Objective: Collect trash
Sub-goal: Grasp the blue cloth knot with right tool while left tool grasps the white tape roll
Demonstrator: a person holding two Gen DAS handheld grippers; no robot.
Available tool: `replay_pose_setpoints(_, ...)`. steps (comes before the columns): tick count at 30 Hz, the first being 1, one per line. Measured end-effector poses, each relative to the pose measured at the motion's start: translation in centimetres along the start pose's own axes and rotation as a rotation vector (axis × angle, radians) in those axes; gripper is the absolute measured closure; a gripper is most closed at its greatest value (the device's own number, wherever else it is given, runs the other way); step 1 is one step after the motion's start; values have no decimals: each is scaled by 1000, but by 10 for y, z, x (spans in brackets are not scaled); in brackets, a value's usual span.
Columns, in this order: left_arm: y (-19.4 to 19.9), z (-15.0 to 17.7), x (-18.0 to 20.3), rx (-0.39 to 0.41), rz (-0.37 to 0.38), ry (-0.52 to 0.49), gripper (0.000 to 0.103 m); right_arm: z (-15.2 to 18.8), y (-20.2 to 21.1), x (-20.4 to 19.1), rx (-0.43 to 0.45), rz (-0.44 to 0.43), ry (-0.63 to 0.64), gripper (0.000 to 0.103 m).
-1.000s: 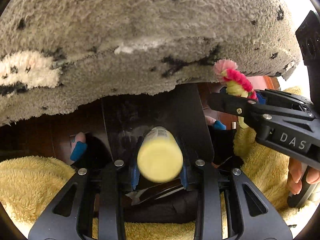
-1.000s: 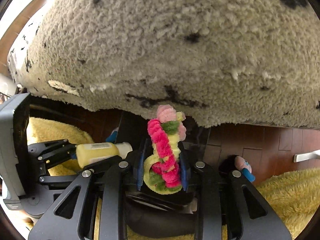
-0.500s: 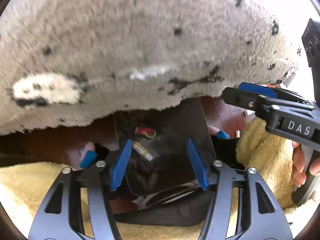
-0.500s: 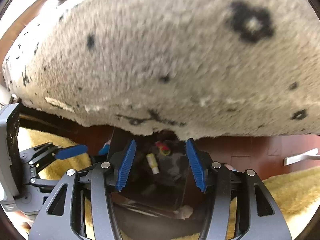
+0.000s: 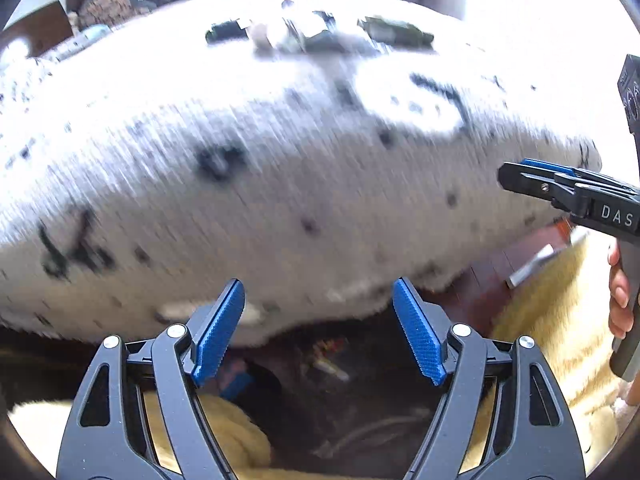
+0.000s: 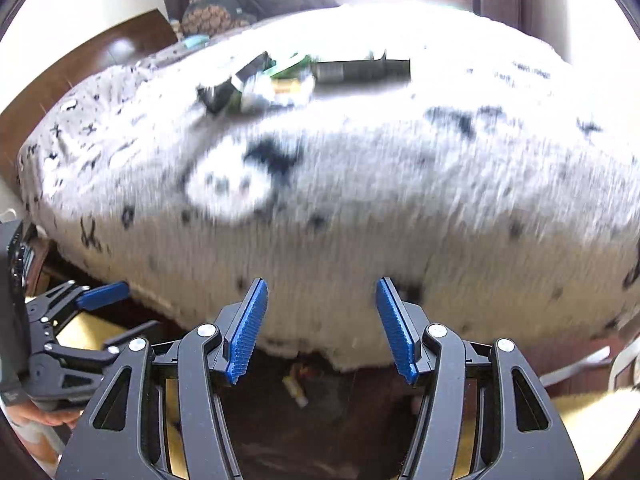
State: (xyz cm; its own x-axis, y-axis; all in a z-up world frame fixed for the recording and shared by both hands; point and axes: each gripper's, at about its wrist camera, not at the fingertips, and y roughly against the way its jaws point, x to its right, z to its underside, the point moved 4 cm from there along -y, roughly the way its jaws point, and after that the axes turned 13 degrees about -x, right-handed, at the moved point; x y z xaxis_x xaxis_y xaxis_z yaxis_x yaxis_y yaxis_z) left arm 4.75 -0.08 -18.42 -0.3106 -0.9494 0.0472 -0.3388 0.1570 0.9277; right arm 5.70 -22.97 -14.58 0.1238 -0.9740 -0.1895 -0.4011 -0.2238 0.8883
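Left tongs (image 5: 318,330), lower centre of frame: blue-padded jaws wide, just been opening, nothing between them; right tongs (image 6: 320,330) likewise parted and empty, jaws having just opened. Small yellow bottle (image 6: 295,391) and pink-green fuzzy scrap (image 6: 301,370) lie in the dark black bag (image 6: 352,408) below the tongs, bottom centre. Heap of blurred wrappers and dark packets (image 6: 280,80) rests upper centre on the shaggy grey-white black-flecked rug (image 6: 360,200).

Left gripper (image 5: 318,330) tipped down, jaws just been opening, wide apart, nothing between blue pads. Right gripper (image 6: 320,330) tipped down too, jaws just opened, nothing between. Fingers (image 5: 619,292) wrap right handle.
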Motion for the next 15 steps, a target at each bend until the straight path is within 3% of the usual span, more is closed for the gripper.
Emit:
replay_pose_setpoints(5,26,-39,-24,57,-46,38,26,-43,2,-9,38,-14,32,45)
replay_pose_setpoints(15,21,-108,-64,90,-89,105,26,-118,-28,-59,67,-15,103,46)
